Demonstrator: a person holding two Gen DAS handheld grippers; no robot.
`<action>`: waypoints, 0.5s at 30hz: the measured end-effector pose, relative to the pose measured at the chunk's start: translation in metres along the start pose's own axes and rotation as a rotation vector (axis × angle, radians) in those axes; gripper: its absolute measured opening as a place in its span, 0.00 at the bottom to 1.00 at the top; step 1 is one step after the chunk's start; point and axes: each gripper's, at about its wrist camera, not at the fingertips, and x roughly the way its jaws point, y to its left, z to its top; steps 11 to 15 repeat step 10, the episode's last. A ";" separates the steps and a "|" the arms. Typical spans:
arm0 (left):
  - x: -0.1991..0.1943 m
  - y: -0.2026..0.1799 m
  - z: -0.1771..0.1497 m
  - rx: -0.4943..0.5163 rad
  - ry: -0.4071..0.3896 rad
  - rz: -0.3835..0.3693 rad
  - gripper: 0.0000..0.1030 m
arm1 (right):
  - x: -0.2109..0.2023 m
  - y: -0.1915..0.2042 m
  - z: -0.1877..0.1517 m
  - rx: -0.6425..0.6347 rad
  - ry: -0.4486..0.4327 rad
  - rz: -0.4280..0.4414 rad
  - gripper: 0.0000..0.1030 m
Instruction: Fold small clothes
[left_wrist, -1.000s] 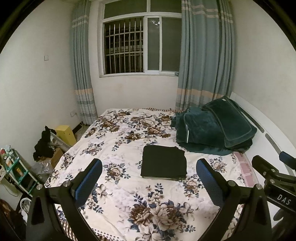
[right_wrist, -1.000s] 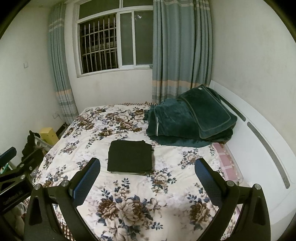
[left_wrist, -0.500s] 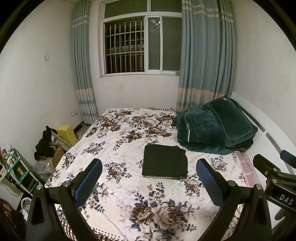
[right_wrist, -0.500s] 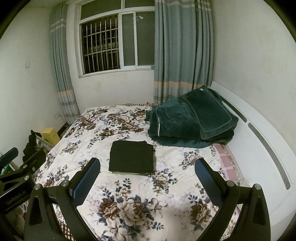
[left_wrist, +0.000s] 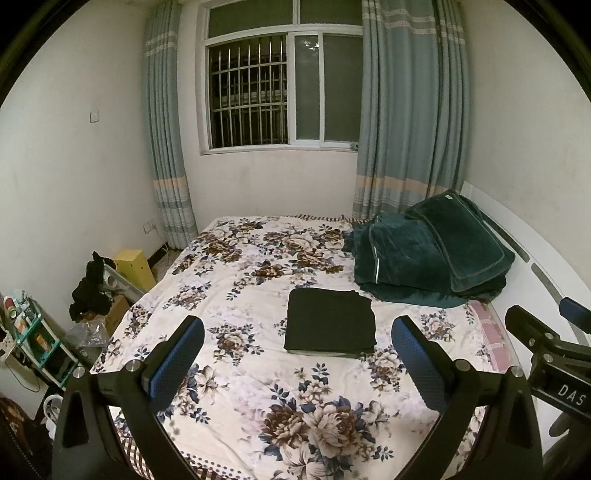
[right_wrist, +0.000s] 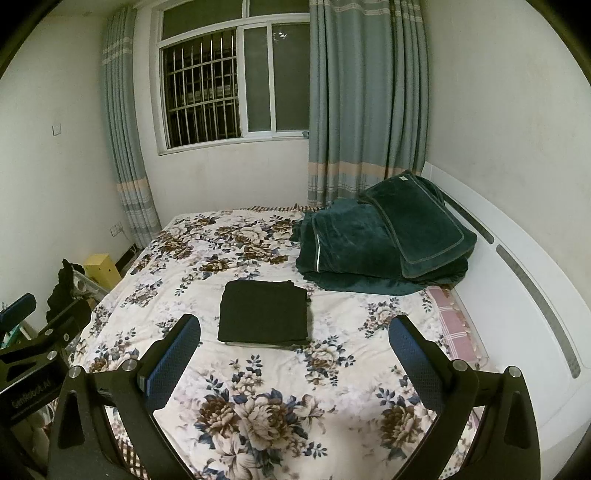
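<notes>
Both tongs (left_wrist: 297, 354) (right_wrist: 293, 352) wide apart, empty

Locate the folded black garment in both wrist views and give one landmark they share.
Left wrist view: the folded black garment lies on the floral bedspread, centre frame, between and beyond the open left gripper fingers.
Right wrist view: the garment sits left of centre, nearer the left finger of the open right gripper.
Shared landmark: the dark green blanket pile, behind and right of it.

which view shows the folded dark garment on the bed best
The right wrist view: the folded dark garment lies whole between the open right tool fingers, its layered front edge visible. The left wrist view shows it whole too, but further off-centre, nearer one finger of the left tool.
</notes>
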 end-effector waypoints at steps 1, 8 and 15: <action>-0.001 0.001 0.000 0.001 0.000 0.000 1.00 | -0.001 -0.002 -0.002 0.002 0.000 0.001 1.00; -0.003 0.002 0.000 0.007 -0.008 0.015 1.00 | -0.002 -0.001 -0.004 0.004 0.001 -0.003 1.00; -0.004 0.003 0.001 0.008 -0.006 0.002 1.00 | -0.003 -0.002 -0.005 0.004 -0.002 -0.007 1.00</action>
